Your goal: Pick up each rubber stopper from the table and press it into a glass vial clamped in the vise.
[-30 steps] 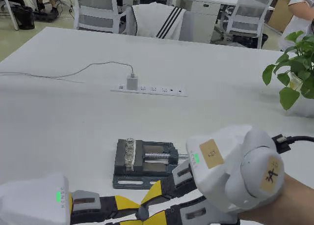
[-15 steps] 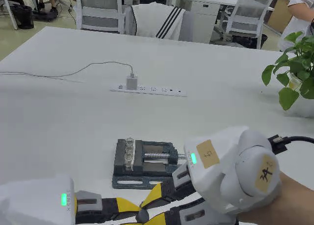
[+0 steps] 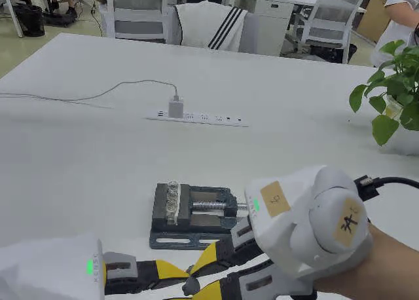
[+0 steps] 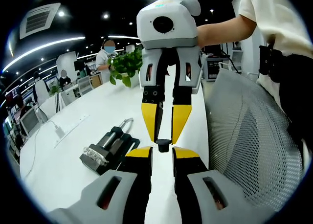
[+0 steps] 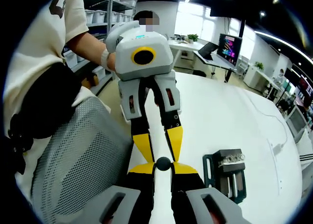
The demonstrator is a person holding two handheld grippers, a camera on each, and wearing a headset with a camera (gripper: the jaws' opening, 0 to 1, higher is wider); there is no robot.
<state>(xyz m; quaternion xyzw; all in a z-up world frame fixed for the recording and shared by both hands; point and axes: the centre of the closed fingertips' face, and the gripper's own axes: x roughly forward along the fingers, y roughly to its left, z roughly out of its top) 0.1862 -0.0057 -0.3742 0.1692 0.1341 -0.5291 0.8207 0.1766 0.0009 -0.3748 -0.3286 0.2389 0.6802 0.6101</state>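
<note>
White bench (image 3: 78,149) spreads open beyond the vise (image 3: 196,218), whose glass vials (image 3: 173,198) stand upright in a row, and just on its near side the left tool (image 4: 163,154) and right tool (image 5: 163,170) meet tip to tip, both nearly closed about the rubber stopper (image 4: 163,145), though which one truly holds it I cannot tell.

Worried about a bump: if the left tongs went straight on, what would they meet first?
The stopper, right at the tips of the left tongs, touching or nearly so; just behind it, the right tongs, pointing straight back.
</note>
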